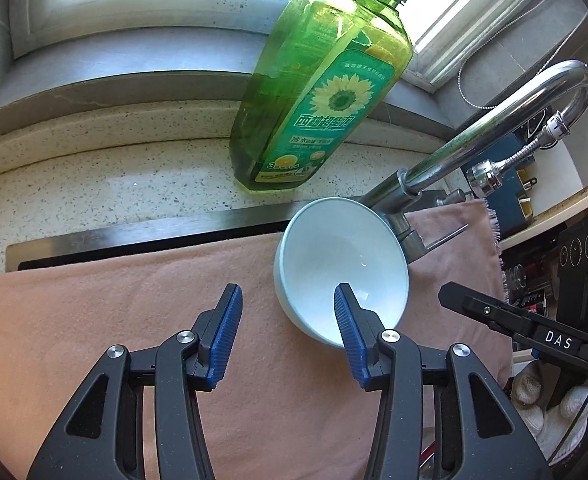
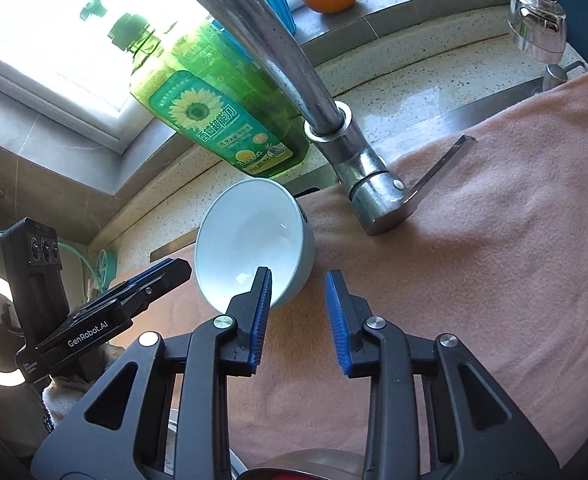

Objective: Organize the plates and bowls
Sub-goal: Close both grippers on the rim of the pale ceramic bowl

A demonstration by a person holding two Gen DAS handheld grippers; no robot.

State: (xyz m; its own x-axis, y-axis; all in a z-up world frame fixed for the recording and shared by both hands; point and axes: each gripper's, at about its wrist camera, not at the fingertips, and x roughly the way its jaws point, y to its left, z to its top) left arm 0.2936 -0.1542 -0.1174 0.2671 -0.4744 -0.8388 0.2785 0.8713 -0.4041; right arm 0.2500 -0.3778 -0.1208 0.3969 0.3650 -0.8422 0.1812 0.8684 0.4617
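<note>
On the pink towel [image 1: 133,320], beside the tap [image 1: 406,188], we see the pale bowl [image 1: 346,256]; both the left tongs [image 1: 287,312] and right tongs [image 2: 298,296] stand open, gripping nothing.

You see one bowl [image 1: 340,268], pale blue outside and glossy white inside, empty. It sits upright on a pink cloth [image 1: 133,320] spread over the sink, close to the faucet base [image 1: 398,196] and just in front of a green bottle [image 1: 318,92]. A small highlight glints on its inner wall. No plates show.
</note>
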